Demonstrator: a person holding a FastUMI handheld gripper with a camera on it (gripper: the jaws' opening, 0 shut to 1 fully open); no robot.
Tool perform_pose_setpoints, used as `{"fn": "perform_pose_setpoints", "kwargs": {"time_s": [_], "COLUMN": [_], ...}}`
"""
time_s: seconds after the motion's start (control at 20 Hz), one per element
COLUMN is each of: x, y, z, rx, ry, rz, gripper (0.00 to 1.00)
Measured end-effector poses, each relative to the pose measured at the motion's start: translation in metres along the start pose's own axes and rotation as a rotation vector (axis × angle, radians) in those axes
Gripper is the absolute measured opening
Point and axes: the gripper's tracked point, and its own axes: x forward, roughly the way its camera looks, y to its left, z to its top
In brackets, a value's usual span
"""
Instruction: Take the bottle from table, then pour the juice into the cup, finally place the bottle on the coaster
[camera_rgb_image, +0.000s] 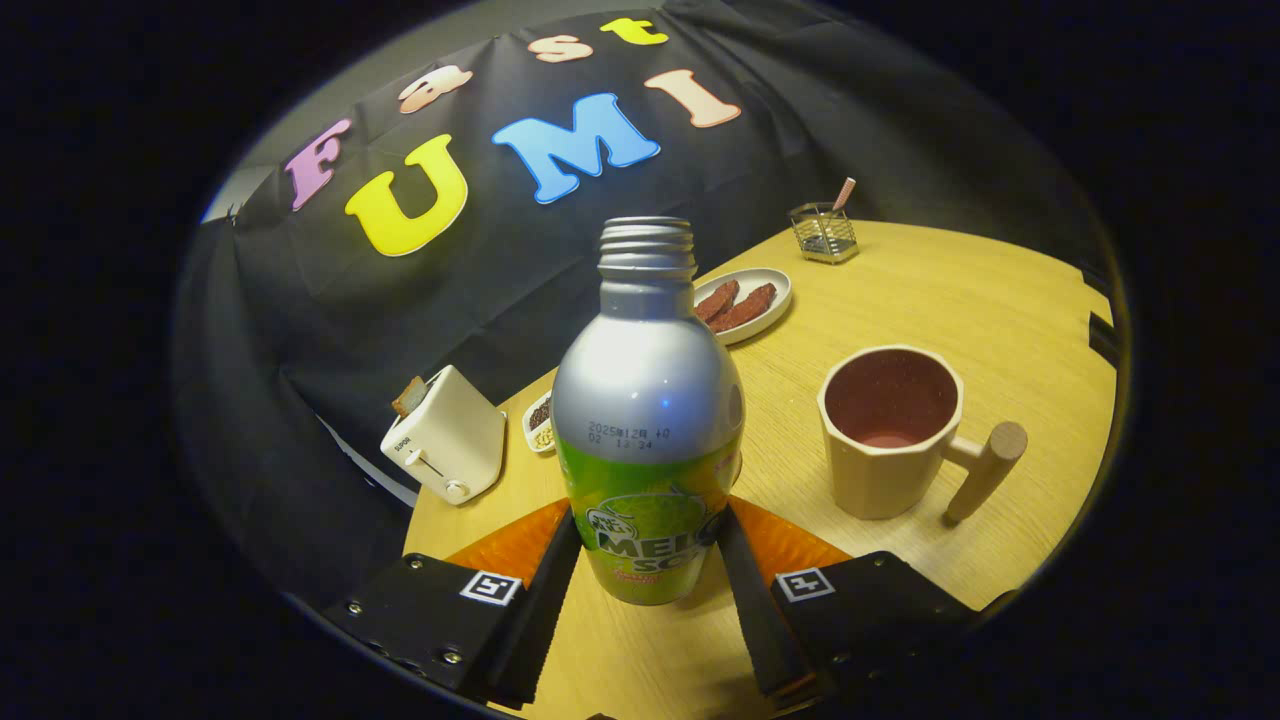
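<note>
A silver and green bottle (648, 420) with its cap off stands upright between my fingers. My gripper (648, 525) is shut on the bottle, and both black fingers (550, 590) press on its green lower part. An orange coaster (505, 548) lies on the wooden table (980, 300) just behind the bottle and shows on both sides of it; its middle is hidden. I cannot tell whether the bottle's base touches anything. A cream cup (890, 430) with a wooden handle stands upright to the right of the bottle, its dark red inside open to view.
A white toaster (445, 445) with a slice in it sits to the left near the table's edge. A small dish (540, 420) lies beside it. Further back are a plate (745, 300) of brown pieces and a wire holder (822, 232).
</note>
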Motion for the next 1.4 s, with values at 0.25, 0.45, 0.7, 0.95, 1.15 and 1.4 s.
{"fn": "perform_pose_setpoints", "kwargs": {"time_s": [0.25,0.45,0.7,0.95,1.15,1.4], "x": [0.017,0.029,0.048,0.070,0.089,0.109], "y": [-0.001,0.003,0.007,0.012,0.011,0.006], "z": [0.016,0.025,0.031,0.033,0.036,0.035], "rx": [-0.093,-0.170,-0.262,-0.339,-0.376,-0.378], "ry": [-0.053,-0.082,-0.096,-0.097,-0.096,-0.092], "rz": [-0.033,-0.053,-0.071,-0.073,-0.090,-0.097], "gripper": [0.78,0.78,0.78,0.78,0.78,0.78]}}
